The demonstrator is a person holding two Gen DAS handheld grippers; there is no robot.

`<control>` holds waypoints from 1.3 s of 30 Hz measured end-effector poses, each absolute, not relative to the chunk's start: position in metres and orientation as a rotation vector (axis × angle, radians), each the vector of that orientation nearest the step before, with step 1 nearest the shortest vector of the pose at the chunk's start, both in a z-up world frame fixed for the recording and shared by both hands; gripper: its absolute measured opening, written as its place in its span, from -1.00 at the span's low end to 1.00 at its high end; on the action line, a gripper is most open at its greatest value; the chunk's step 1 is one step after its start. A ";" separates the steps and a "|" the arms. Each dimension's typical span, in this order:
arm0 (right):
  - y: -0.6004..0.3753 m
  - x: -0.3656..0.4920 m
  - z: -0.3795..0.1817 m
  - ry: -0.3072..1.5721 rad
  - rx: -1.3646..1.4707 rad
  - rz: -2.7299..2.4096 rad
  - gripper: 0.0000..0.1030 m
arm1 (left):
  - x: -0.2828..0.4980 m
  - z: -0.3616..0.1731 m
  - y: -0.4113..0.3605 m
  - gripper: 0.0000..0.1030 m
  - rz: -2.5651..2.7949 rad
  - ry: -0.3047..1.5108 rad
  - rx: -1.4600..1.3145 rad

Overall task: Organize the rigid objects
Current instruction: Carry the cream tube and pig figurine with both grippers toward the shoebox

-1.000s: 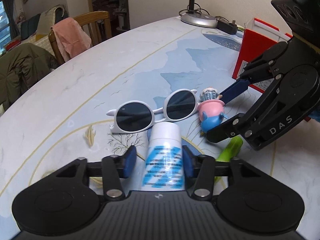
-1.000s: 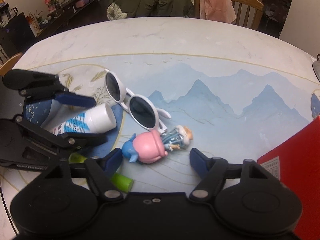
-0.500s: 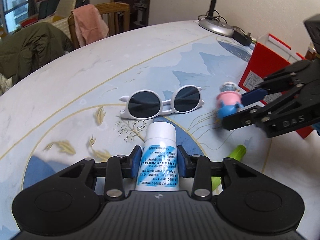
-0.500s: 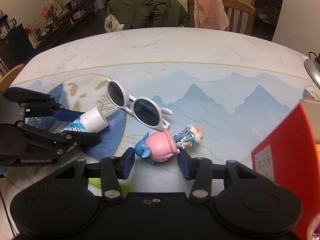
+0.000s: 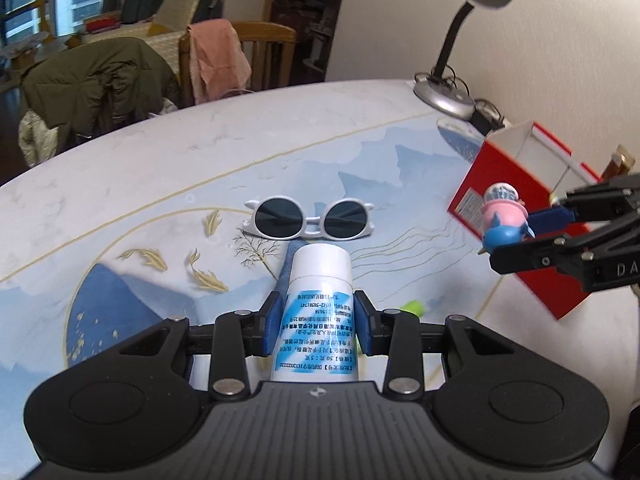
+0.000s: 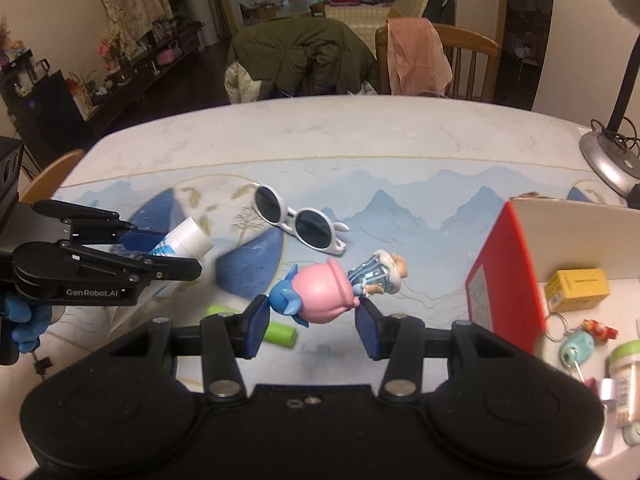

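Left tongs: the left tongs (image 5: 317, 322) are closed on a white tube with blue print (image 5: 316, 312), the blue pads pressing its two sides; the white cap end points away from the camera, and the tube is held clear of the tabletop (image 5: 160, 184).
Right tongs: the right tongs (image 6: 312, 322) are closed on a toy figure (image 6: 324, 296) with a pink body, blue feet and a pale-haired head; a pad sits against each end of the pink body, and the figure is held above the tabletop.
Sunglasses: white-framed sunglasses (image 5: 310, 222) with dark lenses lie flat on the tabletop near its middle, past the cap of the tube in the left wrist view.
Green object: a small bright green cylinder (image 6: 280, 332) lies on the tabletop below the toy figure, between the two tongs; what it is cannot be told.
Red box: an open red box (image 5: 516, 200) with a white inside stands toward the right edge of the tabletop; in the left wrist view the toy figure shows in front of its near wall.
Box contents: in the right wrist view a yellow carton (image 6: 578, 288), a keyring with a teal charm (image 6: 576, 350) and a small green-capped bottle (image 6: 626, 364) are visible beyond the red wall.
Lamp: a desk lamp (image 5: 444, 96) with a silver base stands at the far right corner of the tabletop.
Hand: a hand in a blue glove (image 6: 20, 320) grips the handle of the left tongs.
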State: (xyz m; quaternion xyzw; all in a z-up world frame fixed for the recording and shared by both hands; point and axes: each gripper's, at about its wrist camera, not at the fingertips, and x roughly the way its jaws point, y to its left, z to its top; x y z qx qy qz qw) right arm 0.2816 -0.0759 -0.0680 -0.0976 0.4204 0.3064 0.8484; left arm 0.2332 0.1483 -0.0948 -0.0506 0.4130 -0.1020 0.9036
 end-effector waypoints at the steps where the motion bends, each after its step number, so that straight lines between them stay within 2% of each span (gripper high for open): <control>1: -0.079 0.278 -0.064 0.881 -0.202 0.649 -0.11 | 0.229 -0.089 0.145 -0.30 -0.200 0.849 -0.112; 21: -0.175 0.240 -0.018 0.774 -0.120 0.675 -0.11 | 0.186 -0.013 0.023 -0.30 -0.171 0.767 -0.152; 39: -0.311 0.290 -0.025 0.789 -0.082 0.610 -0.11 | 0.246 -0.015 -0.126 -0.30 -0.240 0.798 -0.105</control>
